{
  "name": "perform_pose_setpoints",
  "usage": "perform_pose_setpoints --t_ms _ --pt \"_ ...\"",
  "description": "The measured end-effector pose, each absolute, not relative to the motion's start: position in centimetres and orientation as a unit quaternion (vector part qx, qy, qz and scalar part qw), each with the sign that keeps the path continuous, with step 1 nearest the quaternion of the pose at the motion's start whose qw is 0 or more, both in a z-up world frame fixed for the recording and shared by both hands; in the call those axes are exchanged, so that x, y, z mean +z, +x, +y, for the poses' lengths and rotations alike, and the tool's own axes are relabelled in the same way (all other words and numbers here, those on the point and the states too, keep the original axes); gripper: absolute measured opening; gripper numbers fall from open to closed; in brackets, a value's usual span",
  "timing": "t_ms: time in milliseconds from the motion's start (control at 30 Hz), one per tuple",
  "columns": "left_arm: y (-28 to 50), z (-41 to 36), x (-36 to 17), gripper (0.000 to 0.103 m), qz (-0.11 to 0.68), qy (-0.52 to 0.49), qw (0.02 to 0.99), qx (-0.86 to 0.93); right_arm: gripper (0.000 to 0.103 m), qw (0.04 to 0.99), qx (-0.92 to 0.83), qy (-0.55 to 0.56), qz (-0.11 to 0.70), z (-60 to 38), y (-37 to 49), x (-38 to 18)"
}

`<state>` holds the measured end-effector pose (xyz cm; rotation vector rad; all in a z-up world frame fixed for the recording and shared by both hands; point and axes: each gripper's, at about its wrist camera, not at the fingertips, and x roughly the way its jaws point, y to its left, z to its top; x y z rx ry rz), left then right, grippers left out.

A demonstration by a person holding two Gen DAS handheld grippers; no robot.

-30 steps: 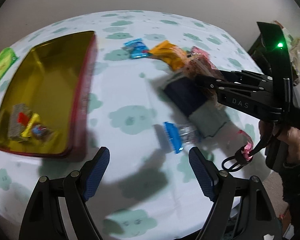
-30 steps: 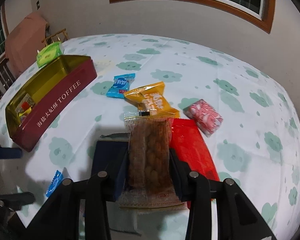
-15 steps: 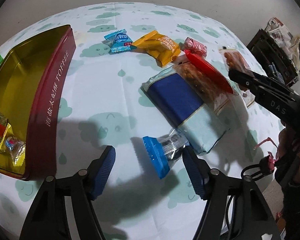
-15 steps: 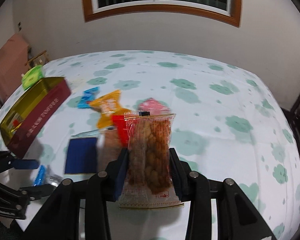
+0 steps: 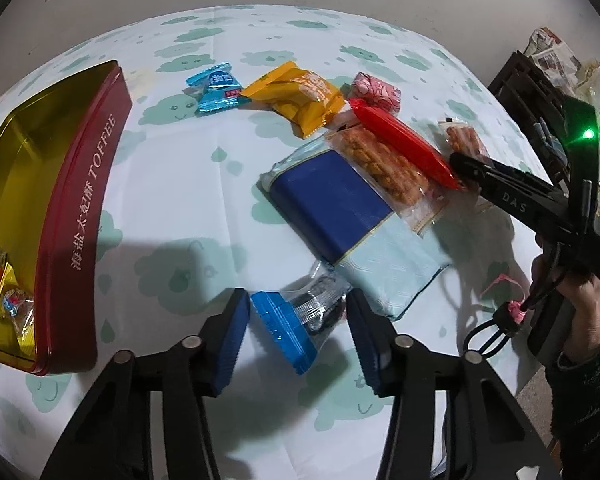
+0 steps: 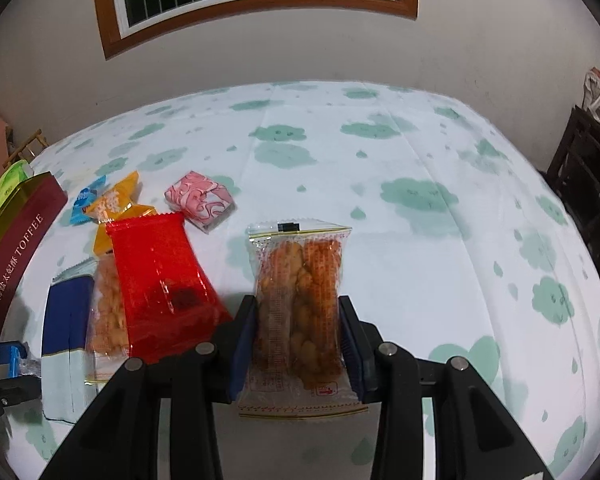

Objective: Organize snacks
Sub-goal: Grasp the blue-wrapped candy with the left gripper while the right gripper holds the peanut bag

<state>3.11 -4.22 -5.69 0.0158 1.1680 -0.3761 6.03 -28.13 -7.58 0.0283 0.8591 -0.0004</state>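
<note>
A small clear sweet wrapper with a blue end (image 5: 296, 320) lies on the cloud-print tablecloth between the fingers of my left gripper (image 5: 298, 320). Its jaws are closing, the pads close to the wrapper's ends without squeezing it. My right gripper (image 6: 298, 332) is shut on a clear pack of fried twists (image 6: 300, 280), held above the cloth to the right of the pile; it also shows in the left wrist view as the right gripper (image 5: 460, 160). The red toffee tin (image 5: 84, 208) stands open at the left with several wrapped sweets (image 5: 4, 300) inside.
The pile holds a dark blue pack (image 5: 340, 208), a second twist pack (image 5: 380, 168), a red pack (image 5: 400, 144), a pink sweet (image 5: 378, 90), a yellow pack (image 5: 300, 96) and a blue candy (image 5: 216, 86). A dark shelf (image 5: 532, 92) stands beyond the table's right edge.
My left gripper has come closer to the blue-ended wrapper and its jaws have narrowed around it. My right gripper has carried the twist pack off the pile toward the right.
</note>
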Motion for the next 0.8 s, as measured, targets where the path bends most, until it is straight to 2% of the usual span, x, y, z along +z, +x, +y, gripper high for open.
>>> perform_pose_setpoints --t_ms 333,800 --pt "3.4 -3.8 -5.7 0.029 0.549 -0.013 0.818 -0.172 0.040 0.909 -0.001 0.011 0.416 -28.0 6.1 -7.6" --pt "3.0 -3.0 -4.7 0.027 0.533 0.004 0.832 -0.156 0.041 0.909 -0.003 0.003 0.418 -27.8 6.2 -7.8"
